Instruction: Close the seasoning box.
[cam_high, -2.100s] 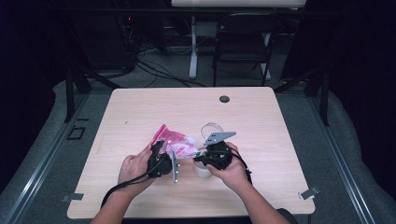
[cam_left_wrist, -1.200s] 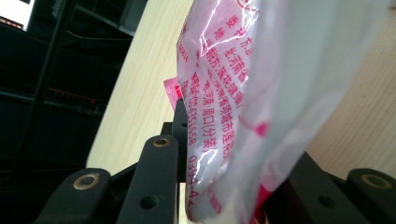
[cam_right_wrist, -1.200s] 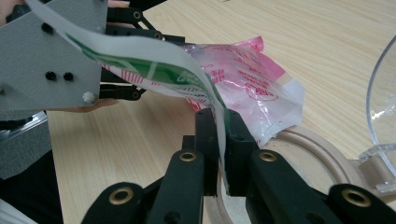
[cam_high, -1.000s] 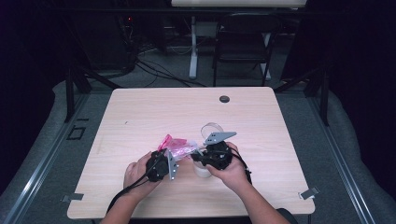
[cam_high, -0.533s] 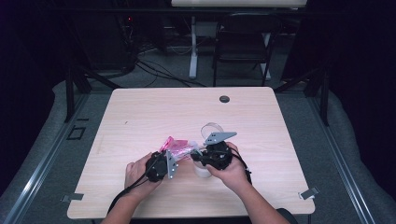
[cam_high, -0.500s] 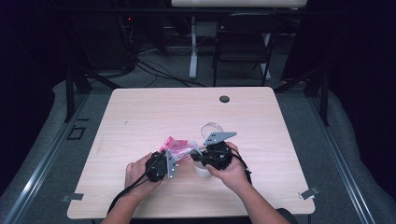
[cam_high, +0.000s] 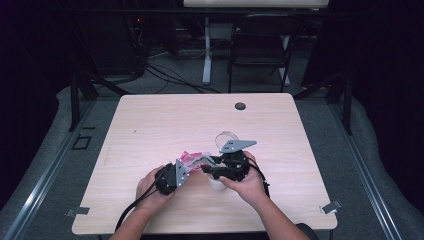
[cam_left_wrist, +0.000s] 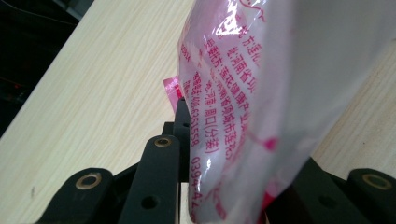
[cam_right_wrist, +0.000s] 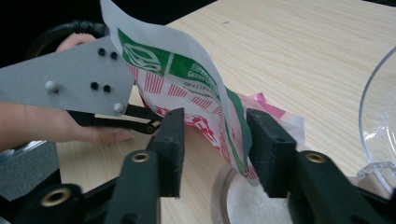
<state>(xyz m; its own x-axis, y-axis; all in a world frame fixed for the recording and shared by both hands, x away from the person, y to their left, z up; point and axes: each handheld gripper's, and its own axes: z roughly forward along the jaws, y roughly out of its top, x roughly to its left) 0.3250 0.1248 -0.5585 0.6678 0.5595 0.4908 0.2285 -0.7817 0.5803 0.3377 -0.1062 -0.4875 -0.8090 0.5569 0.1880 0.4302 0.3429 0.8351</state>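
A pink and white printed bag (cam_high: 192, 159) hangs between my two grippers near the table's front. My left gripper (cam_high: 191, 166) is shut on the bag (cam_left_wrist: 261, 93), which fills the gap between its jaws. My right gripper (cam_right_wrist: 215, 140) has just been opening its jaws. The bag's green and red corner (cam_right_wrist: 187, 79) stands loose between them, over a small white jar (cam_right_wrist: 247, 200) of white powder. In the high view the right gripper (cam_high: 207, 169) points left at the bag, with the jar (cam_high: 216, 184) under it.
A clear plastic lid or bowl (cam_high: 227, 136) lies just behind the right gripper, and its rim (cam_right_wrist: 378, 116) curves at the right of the right gripper view. A dark grommet (cam_high: 240, 106) sits at the table's far edge. A chair (cam_high: 260, 50) stands behind the table.
Two seconds ago the left hand was farther left; it has come in towards the right gripper with the bag. Over the last second both hands have kept still.
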